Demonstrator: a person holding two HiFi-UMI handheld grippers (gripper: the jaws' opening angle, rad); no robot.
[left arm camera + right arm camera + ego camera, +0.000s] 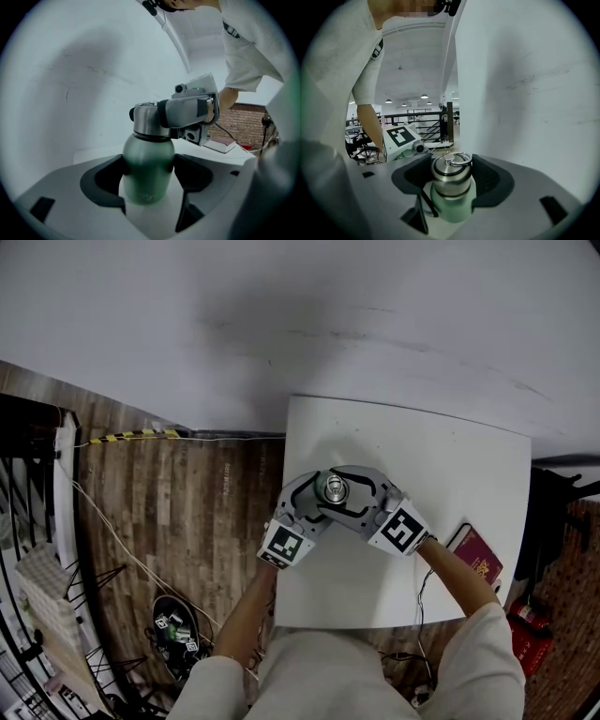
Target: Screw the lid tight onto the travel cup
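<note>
A green travel cup (147, 164) with a steel lid (145, 119) stands on the white table (422, 456); from the head view I see it from above (332, 488). My left gripper (147, 180) is shut on the green body, one pad pressing on each side. My right gripper (452, 180) comes from the other side and is shut on the lid (451, 173), whose ring lies on top. In the head view the left gripper (323, 493) and the right gripper (339, 489) meet around the cup.
A red booklet (478, 554) lies near the table's right edge, beside my right forearm. A white wall stands right behind the table. Left of the table is wooden floor with cables and a taped strip (131, 435).
</note>
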